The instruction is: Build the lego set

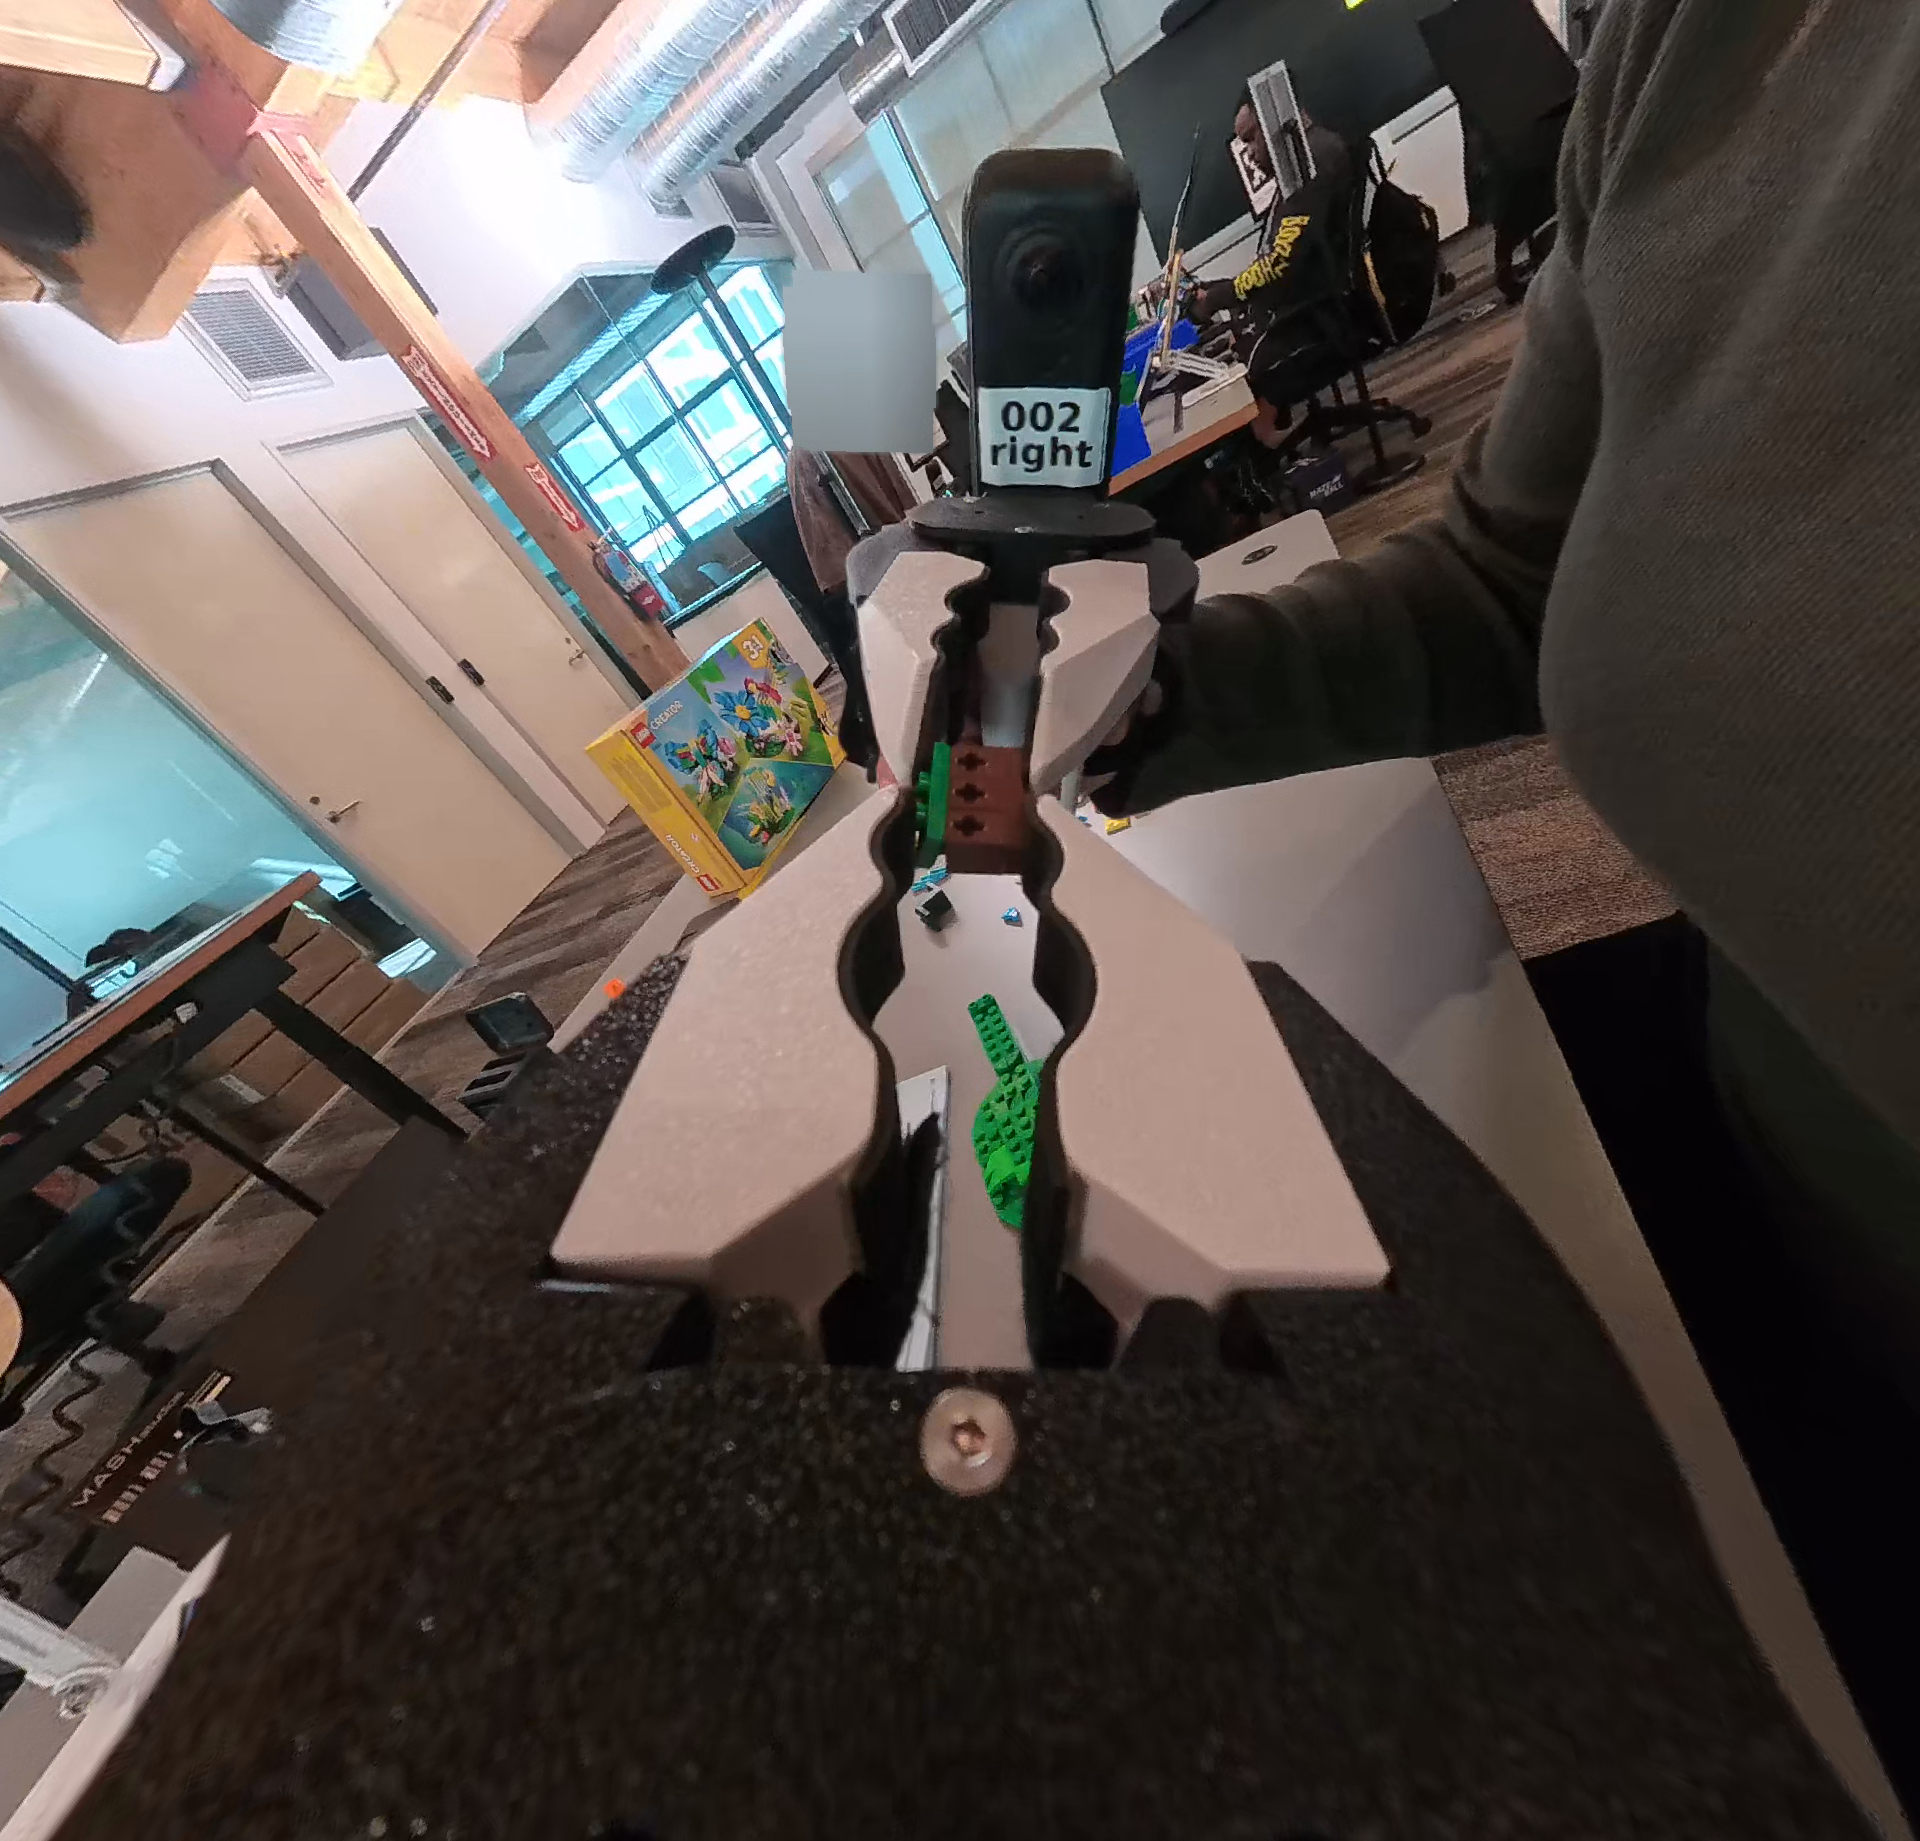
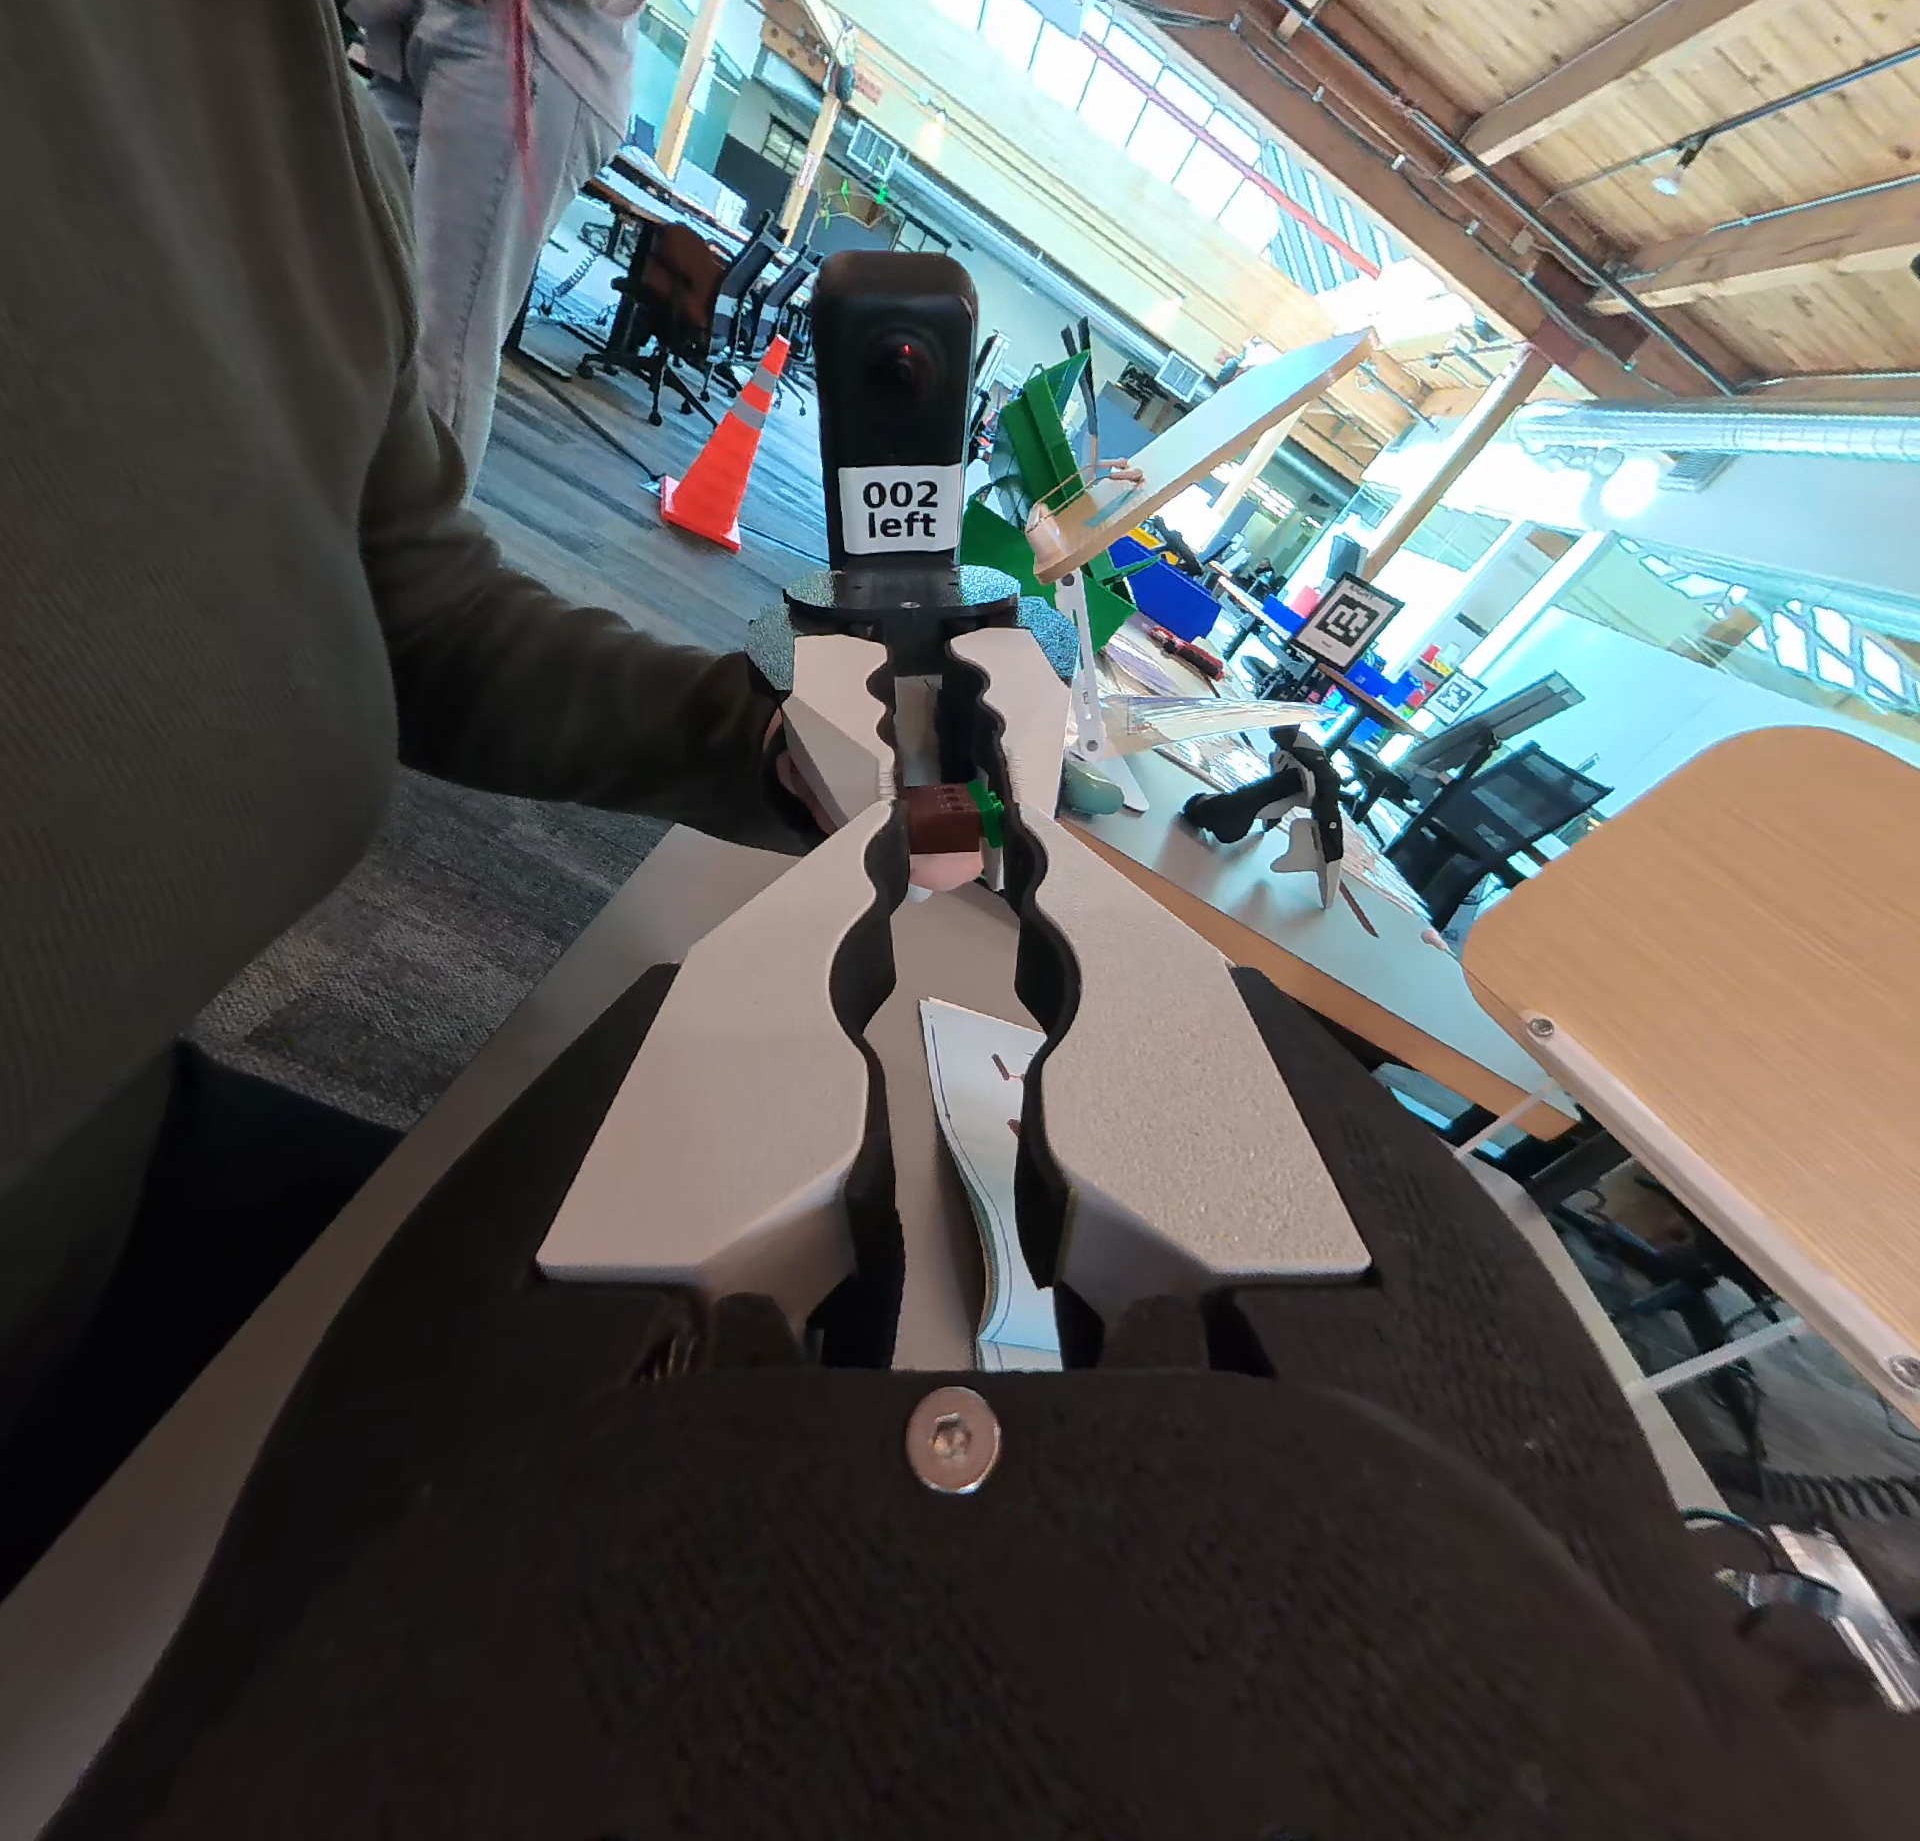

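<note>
My two grippers face each other tip to tip above the white table (image 1: 1351,908). Between the tips is a small brown lego brick (image 1: 982,804) with a green piece (image 1: 932,794) clipped to its side. My left gripper (image 1: 966,820) is shut on this assembly from the near side. My right gripper (image 1: 982,742) grips it from the far side. In the right wrist view the brown brick (image 2: 940,817) and green piece (image 2: 985,809) sit between the tips of my right gripper (image 2: 948,835), with my left gripper (image 2: 935,778) opposite.
A green lego plate (image 1: 1003,1116) and an instruction booklet (image 1: 925,1220) lie on the table under the grippers. Small black (image 1: 933,906) and blue (image 1: 1013,915) pieces lie farther off. A yellow lego box (image 1: 727,752) stands at the table's far edge. A person's torso (image 1: 1714,648) is close. Left and right tips are no more than a few centimetres apart.
</note>
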`<move>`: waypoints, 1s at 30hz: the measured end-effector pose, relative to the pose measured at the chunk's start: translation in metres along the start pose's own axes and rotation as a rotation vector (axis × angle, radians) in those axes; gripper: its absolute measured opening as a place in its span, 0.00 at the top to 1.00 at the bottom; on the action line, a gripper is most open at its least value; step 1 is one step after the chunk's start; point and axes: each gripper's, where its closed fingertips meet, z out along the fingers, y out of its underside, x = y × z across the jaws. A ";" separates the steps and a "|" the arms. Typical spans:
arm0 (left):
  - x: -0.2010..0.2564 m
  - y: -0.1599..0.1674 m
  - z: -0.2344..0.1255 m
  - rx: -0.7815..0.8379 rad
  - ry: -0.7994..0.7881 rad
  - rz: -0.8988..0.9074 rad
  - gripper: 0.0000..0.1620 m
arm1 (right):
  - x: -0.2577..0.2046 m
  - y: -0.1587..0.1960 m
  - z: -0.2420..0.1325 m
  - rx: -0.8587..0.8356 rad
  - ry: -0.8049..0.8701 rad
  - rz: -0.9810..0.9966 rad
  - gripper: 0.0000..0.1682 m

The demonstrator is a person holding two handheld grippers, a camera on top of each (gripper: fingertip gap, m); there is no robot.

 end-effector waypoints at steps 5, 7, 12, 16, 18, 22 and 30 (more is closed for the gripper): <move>0.000 0.002 0.000 -0.012 -0.004 -0.019 0.89 | 0.002 0.001 0.001 -0.016 0.006 0.035 0.90; 0.000 0.002 0.000 -0.013 0.003 -0.055 0.89 | 0.003 0.002 0.002 -0.026 0.007 0.062 0.91; -0.006 0.005 0.000 -0.022 -0.069 0.015 0.89 | 0.006 0.003 0.003 -0.031 0.009 0.181 0.90; -0.022 0.010 -0.003 -0.118 -0.222 0.238 0.89 | 0.026 0.011 0.002 0.016 0.036 0.554 0.81; -0.027 0.009 -0.005 -0.164 -0.270 0.343 0.89 | 0.026 0.022 0.004 0.004 0.003 0.741 0.80; -0.027 0.013 -0.002 -0.232 -0.277 0.460 0.89 | 0.019 0.023 0.010 0.027 -0.045 0.857 0.86; -0.026 0.016 -0.001 -0.242 -0.262 0.487 0.89 | 0.016 0.021 0.014 0.033 -0.067 0.854 0.96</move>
